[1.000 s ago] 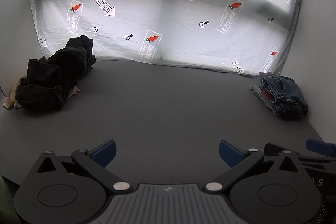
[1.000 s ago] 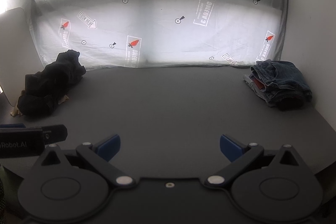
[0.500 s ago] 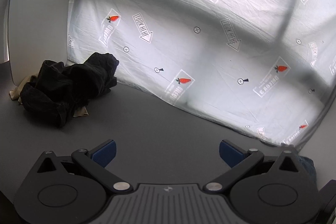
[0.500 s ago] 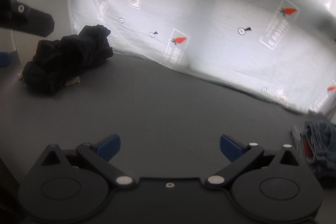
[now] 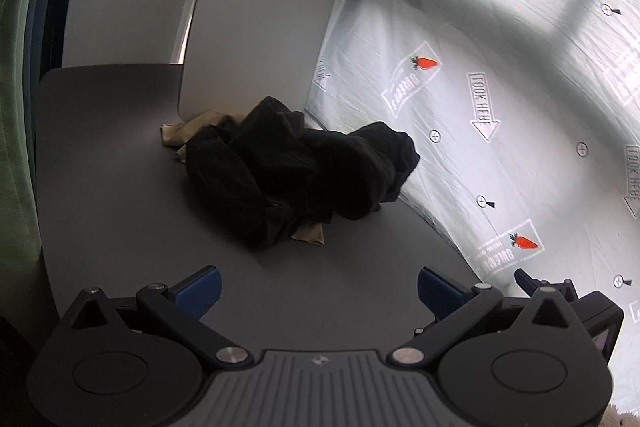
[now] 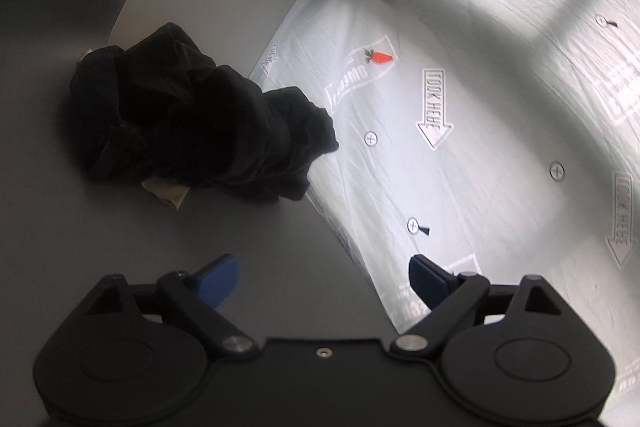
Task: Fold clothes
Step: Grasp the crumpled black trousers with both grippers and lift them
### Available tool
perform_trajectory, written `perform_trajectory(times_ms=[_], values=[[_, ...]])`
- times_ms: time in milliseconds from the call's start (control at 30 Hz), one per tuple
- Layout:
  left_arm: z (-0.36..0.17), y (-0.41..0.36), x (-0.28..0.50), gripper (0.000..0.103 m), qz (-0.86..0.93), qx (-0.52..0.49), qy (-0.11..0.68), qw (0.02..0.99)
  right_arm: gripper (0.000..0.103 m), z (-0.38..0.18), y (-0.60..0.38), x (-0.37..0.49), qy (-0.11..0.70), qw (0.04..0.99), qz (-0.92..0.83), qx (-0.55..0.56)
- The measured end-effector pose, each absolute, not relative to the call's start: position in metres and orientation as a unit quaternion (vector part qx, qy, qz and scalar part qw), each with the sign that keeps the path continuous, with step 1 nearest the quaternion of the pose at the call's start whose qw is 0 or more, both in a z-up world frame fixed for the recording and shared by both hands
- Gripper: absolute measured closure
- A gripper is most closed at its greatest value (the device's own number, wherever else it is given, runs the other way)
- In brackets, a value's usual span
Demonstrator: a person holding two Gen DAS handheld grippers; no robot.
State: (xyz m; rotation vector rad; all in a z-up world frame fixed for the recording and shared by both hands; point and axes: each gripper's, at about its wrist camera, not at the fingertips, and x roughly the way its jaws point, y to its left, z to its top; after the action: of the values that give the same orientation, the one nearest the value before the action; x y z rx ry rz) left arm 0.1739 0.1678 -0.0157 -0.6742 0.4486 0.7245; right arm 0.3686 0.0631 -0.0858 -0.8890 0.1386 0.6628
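On table (image 5: 120, 195), crumpled black clothes (image 5: 304, 167)

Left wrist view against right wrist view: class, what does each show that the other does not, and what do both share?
Only the left wrist view shows the other gripper, the right gripper, poking in at its right edge, and a green strip along its left edge. The right wrist view shows nothing of note that the left lacks. Both share the black clothes pile with tan fabric beneath it, the grey table, the printed white sheet, and an open gripper in the foreground, the left gripper in its own view.
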Motion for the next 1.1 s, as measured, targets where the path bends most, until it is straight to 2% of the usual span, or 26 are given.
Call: perform_trajectory(times_ms=[300,467,533,667,700,767,800,900,1100], values=[[-0.055,0.265,0.208,0.000,0.390,-0.342,0.219,0.826,0.023,-0.126,0.196,0.411,0.019,0.816,0.355,-0.456],[-0.077,0.288,0.222,0.000,0.414,-0.337,0.238,0.811,0.022,-0.170,0.248,0.432,-0.023,0.771,0.380,-0.511],[-0.084,0.291,0.228,0.000,0.410,-0.346,0.248,0.807,0.014,-0.188,0.263,0.439,-0.043,0.753,0.375,-0.539],[-0.090,0.290,0.242,0.000,0.400,-0.345,0.269,0.806,0.016,-0.226,0.278,0.449,-0.108,0.711,0.337,-0.608],[-0.088,0.287,0.245,0.000,0.399,-0.340,0.272,0.807,0.023,-0.228,0.274,0.449,-0.115,0.710,0.335,-0.609],[-0.085,0.281,0.250,0.000,0.397,-0.328,0.276,0.812,0.043,-0.231,0.267,0.451,-0.129,0.707,0.330,-0.612],[-0.083,0.278,0.252,0.000,0.396,-0.323,0.277,0.814,0.066,-0.232,0.263,0.451,-0.136,0.705,0.328,-0.613],[-0.074,0.268,0.252,0.000,0.396,-0.311,0.276,0.819,0.085,-0.216,0.241,0.450,-0.135,0.727,0.338,-0.582],[-0.052,0.250,0.245,0.000,0.403,-0.282,0.269,0.828,0.091,-0.158,0.179,0.444,-0.139,0.797,0.296,-0.507]])
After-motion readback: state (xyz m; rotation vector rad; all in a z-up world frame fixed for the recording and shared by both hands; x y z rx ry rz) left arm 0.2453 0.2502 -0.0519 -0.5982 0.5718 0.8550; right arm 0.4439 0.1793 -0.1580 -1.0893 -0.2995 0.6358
